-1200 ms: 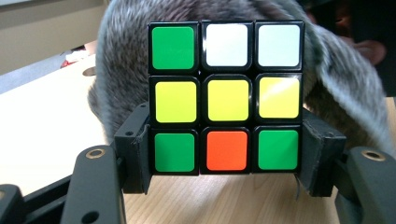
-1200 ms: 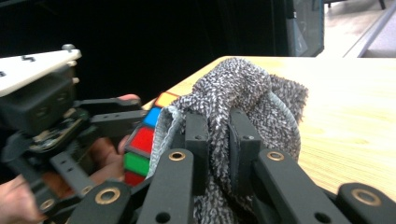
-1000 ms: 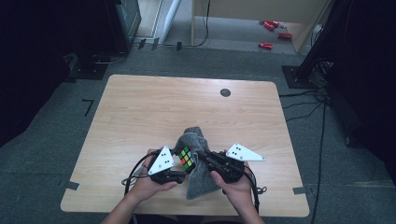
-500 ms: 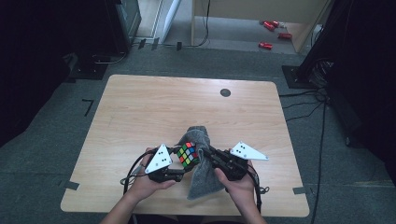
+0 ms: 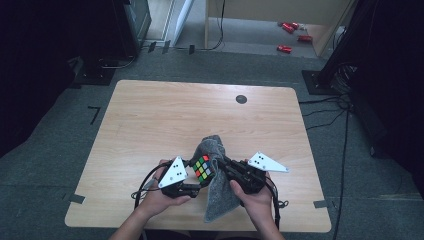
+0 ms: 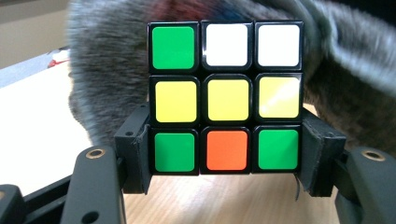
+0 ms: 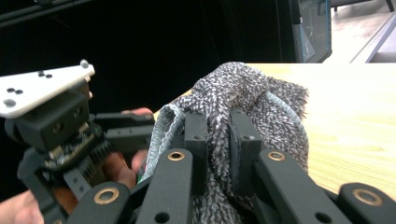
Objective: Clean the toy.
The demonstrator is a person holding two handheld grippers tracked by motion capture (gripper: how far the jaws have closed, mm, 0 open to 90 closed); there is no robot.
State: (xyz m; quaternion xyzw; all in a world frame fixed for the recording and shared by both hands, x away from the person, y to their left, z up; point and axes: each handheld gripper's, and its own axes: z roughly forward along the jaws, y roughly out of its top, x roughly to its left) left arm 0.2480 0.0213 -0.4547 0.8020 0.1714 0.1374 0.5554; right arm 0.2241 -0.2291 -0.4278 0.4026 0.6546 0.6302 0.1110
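A Rubik's cube [image 5: 203,166] with mixed colour stickers is held above the table's near edge by my left gripper [image 5: 196,181]. In the left gripper view the cube [image 6: 226,97] fills the middle, its bottom row clamped between the two black pads [image 6: 135,156]. A grey woolly cloth [image 5: 216,187] hangs against the cube's right side, draped down to the table. My right gripper [image 5: 224,167] is shut on a fold of that cloth; the cloth [image 7: 238,98] bunches up between its pads [image 7: 196,133]. The left gripper [image 7: 60,135] with its white plate shows at the left of the right gripper view.
The light wooden table [image 5: 165,120] stretches away in front of both hands, with a small black round cap [image 5: 241,99] near its far edge. Dark equipment and cables stand on the grey floor around it. Red items [image 5: 290,31] lie on the floor far behind.
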